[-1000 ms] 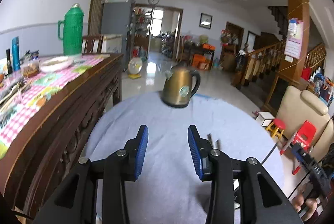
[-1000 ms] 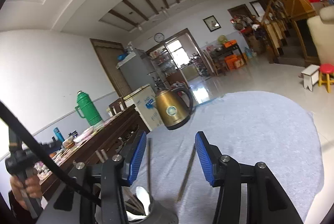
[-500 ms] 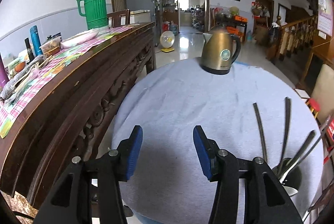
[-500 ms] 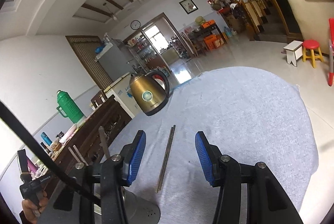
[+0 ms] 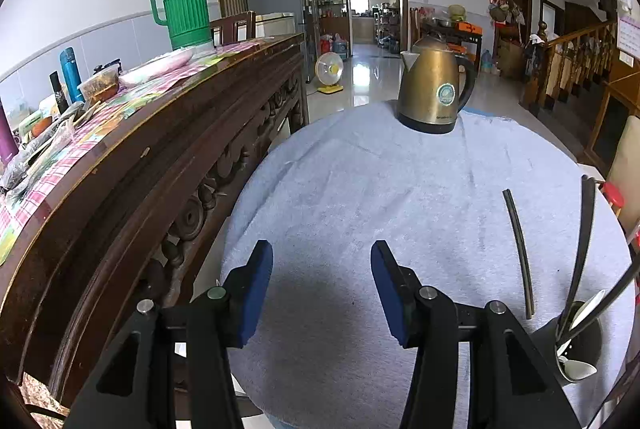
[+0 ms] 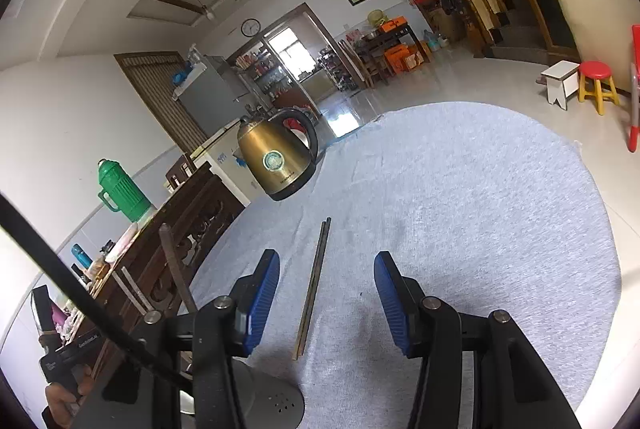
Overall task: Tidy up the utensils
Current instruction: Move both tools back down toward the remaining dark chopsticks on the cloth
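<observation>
A pair of dark chopsticks lies on the grey-blue cloth of the round table. At the right edge stands a dark utensil holder with several long-handled utensils and a white spoon in it. My left gripper hovers open over bare cloth, left of the chopsticks, with nothing between its fingers. In the right wrist view the chopsticks lie on the cloth between the blue pads of my right gripper, which is open and not touching them. The holder sits at its lower left.
A gold kettle stands at the table's far side. A carved wooden sideboard runs along the left, with a green thermos and clutter on it. A black cable crosses the right view. A red stool stands on the floor.
Both views have tipped down toward the table. The left jaws stand wider, and the holder and chopsticks came into its view. The chopsticks now lie between the right fingers.
</observation>
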`<state>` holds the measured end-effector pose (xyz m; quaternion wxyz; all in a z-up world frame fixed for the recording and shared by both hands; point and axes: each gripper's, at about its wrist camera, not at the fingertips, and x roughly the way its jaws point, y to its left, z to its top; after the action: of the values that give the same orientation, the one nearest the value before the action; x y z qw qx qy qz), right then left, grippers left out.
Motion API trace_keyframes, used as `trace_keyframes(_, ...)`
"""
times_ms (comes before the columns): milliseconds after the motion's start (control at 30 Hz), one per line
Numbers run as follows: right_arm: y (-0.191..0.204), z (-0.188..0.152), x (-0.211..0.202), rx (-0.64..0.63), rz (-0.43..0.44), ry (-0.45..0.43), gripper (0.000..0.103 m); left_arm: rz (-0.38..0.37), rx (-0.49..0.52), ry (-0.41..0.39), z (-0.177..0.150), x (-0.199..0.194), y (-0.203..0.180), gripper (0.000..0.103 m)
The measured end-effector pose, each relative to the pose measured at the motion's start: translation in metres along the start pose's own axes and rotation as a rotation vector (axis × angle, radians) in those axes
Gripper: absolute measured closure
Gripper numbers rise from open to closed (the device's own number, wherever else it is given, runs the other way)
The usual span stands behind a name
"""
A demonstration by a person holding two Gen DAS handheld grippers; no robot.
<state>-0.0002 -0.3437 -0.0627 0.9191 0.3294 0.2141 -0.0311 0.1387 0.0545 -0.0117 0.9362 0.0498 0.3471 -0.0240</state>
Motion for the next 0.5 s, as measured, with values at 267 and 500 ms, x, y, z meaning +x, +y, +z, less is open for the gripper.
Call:
trace_keyframes(267,-0.001,0.006,0.023,0.026,-0.005,0.05,0.051,0.012,0.019,0.016,0.003,0.014,-0.006,0.051)
trace_keyframes(500,-0.006,0.003,0.034,0.048,-0.002,0.07,0.051,0.026,0.029,0.035,0.002,0.023,-0.009,0.051)
